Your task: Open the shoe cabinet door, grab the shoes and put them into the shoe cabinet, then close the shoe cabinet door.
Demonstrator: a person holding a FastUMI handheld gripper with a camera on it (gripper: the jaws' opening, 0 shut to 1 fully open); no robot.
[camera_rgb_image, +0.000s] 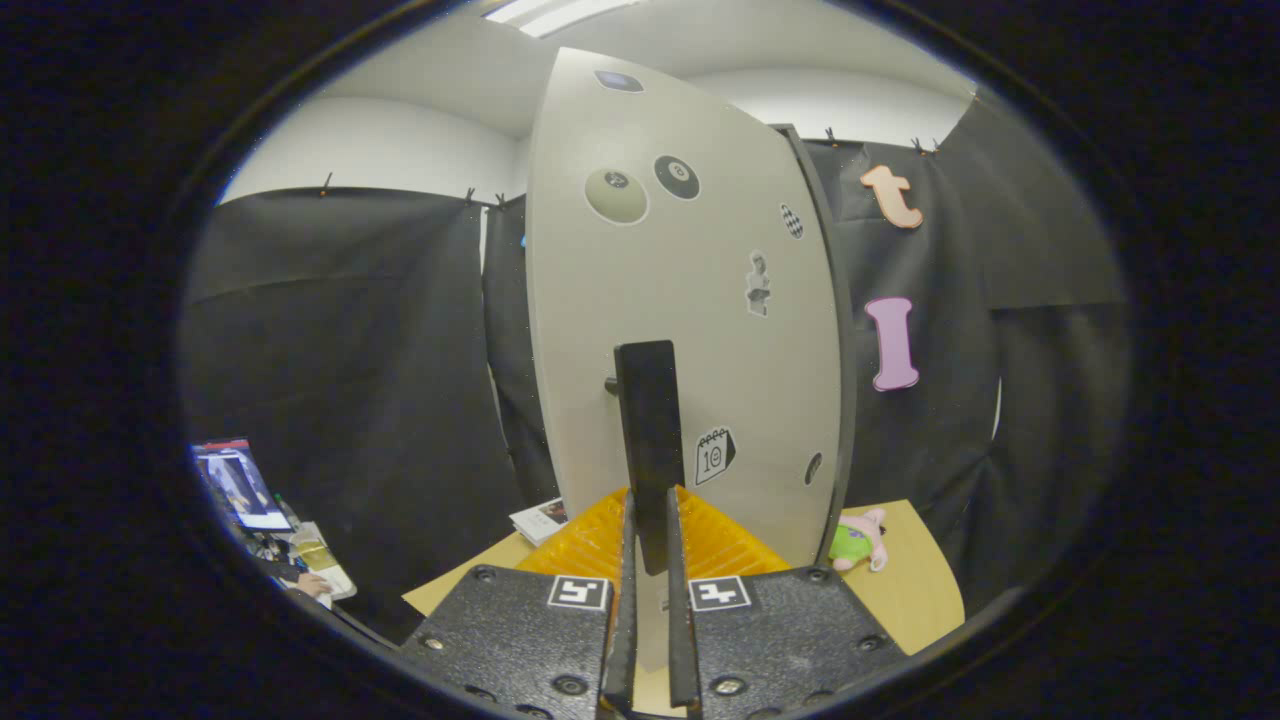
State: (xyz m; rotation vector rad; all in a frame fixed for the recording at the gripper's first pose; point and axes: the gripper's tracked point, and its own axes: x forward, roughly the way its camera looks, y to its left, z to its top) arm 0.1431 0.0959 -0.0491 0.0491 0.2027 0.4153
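The shoe cabinet door point(690, 290) is a pale grey panel with several stickers, standing upright just ahead of me. A dark vertical bar handle point(648, 440) sticks out from it. My gripper point(650, 545) is shut on this handle, with both fingers point(625, 600) pressed against its lower end. The door looks swung partly out from the dark cabinet edge point(835, 330) on its right. The cabinet stands on a wooden table point(915, 590).
An orange ribbed mat point(720, 545) lies on the table under the door. A small pink and green plush toy point(858, 542) sits at the door's right foot. A booklet point(540, 520) lies to the left. A screen point(240, 485) stands lower left.
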